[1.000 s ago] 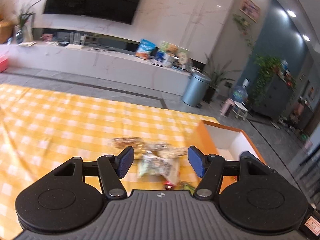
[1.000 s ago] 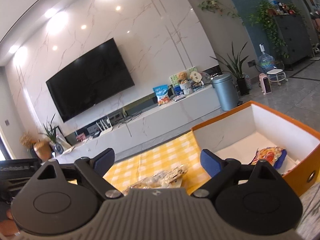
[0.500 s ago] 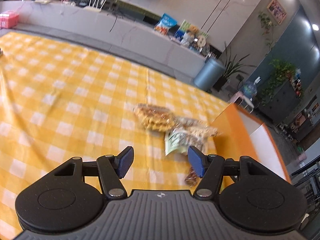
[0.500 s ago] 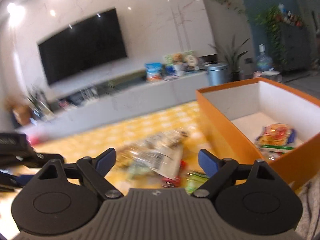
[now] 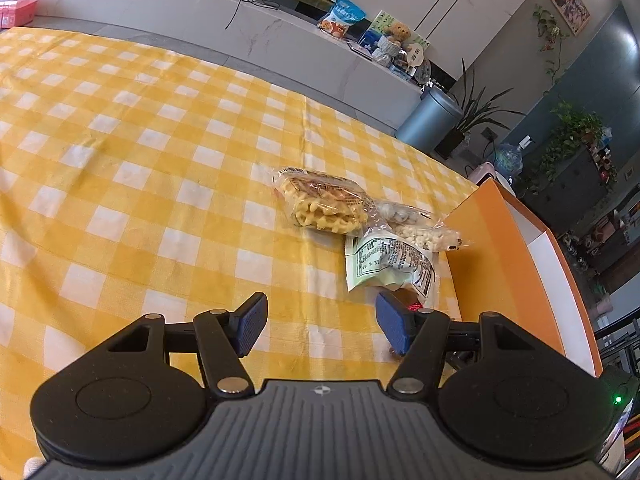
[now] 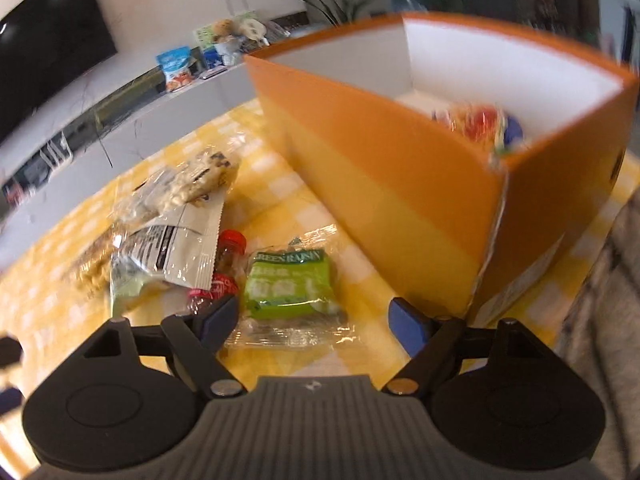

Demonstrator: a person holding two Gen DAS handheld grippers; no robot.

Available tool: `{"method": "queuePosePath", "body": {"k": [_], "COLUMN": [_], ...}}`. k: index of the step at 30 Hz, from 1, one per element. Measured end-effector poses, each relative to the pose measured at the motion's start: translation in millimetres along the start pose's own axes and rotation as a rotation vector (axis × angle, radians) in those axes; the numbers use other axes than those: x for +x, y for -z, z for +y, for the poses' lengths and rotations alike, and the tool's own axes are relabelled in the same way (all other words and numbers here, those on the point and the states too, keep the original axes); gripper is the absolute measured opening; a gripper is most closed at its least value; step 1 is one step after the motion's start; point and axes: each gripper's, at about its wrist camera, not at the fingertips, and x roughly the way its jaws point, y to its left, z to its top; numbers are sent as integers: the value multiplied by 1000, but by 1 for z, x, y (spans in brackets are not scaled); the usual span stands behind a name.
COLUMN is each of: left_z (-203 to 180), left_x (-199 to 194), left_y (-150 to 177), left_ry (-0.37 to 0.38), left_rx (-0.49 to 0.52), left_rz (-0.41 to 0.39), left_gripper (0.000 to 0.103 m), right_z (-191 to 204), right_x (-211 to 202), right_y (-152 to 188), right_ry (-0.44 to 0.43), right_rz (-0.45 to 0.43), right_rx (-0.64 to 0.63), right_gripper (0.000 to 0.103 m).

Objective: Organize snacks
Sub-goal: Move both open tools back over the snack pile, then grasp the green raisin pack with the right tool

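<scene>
Several snack packets lie in a pile on the yellow checked cloth beside an orange box (image 5: 492, 264). They include a waffle packet (image 5: 324, 204), a nut bar packet (image 5: 420, 232) and a pale green pouch (image 5: 390, 264). My left gripper (image 5: 325, 322) hovers open just short of the pouch, with nothing between its fingers. My right gripper (image 6: 313, 320) is open and its jaws are closing slightly. A green wrapped packet (image 6: 288, 284) lies just ahead of them, and its clear edge reaches between the fingers without being touched. Small red-capped bottles (image 6: 230, 252) lie beside it. A colourful snack bag (image 6: 480, 120) is inside the orange box (image 6: 380, 168).
The yellow checked tablecloth (image 5: 140, 160) spreads wide to the left. Beyond the table stand a low white console, a grey bin (image 5: 430, 118) and potted plants. Grey fabric (image 6: 600, 300) borders the right edge of the right wrist view.
Both grippers have sunk toward the table and tipped downward. The right view swung from the TV wall onto the snack pile and box, and its jaws narrowed a little.
</scene>
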Motion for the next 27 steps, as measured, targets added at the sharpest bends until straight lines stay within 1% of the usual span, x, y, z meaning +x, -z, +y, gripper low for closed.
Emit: {"method": "queuePosePath", "body": {"k": [1,2,3,4,5,7,9,10,11,12,14,15,16,18,20,22,23,24,26,27], "left_z": [0,-1,-1,-1,-1,-2,-2,-3,-3,-4,-4,-4,-5,-4,-4,-5,-6,-6,-8,-10], "left_x": [0,1,2,2,2,2,1,0,-1,-2,-2,-2,-1,-1,-2,-1,-1,1,5,7], "left_y": [0,1,1,1,2,1,0,0,0,1,1,1,1,1,3,3,3,3,4,6], "left_ry": [-2,-6,-12,-17,-23,-24,-13,-5,1,5,1,-6,-13,-23,-23,-23,-24,-27,-28,-26], "left_rx": [2,5,8,10,10,8,1,-1,0,4,13,16,16,12,18,28,30,29,32,39], "left_rz": [2,5,6,7,8,10,16,17,17,17,21,23,23,25,24,26,29,33,44,49], "left_gripper": [73,73,73,73,73,73,73,73,73,73,73,73,73,73,73,73,73,73,73,73], "right_z": [2,4,6,7,6,4,3,2,1,2,8,9,10,8,2,-3,-3,-3,-2,-2], "right_x": [0,0,1,1,0,-2,-5,-7,-12,-17,-25,-26,-25,-21,-21,-20,-18,-14,-3,-1], "right_y": [1,2,2,3,2,2,1,0,0,1,3,5,7,8,4,0,-2,-5,-10,-11], "right_ry": [10,14,1,-15,-7,-13,-22,-30,-47,-64,-82,-87,-94,-89,-88,-93,-89,-83,-76,-81], "right_rz": [-7,-13,-16,-18,-25,-30,-15,-5,-3,-5,22,50,81,112,89,53,47,59,116,121], "right_rx": [-8,-18,-24,-26,-25,-17,-14,-15,-20,-44,-119,-140,-152,-129,-77,-35,-28,-24,2,26], "right_gripper": [82,79,74,67,63,61,61,59,52,49,31,31,31,42,64,75,78,78,81,83]}}
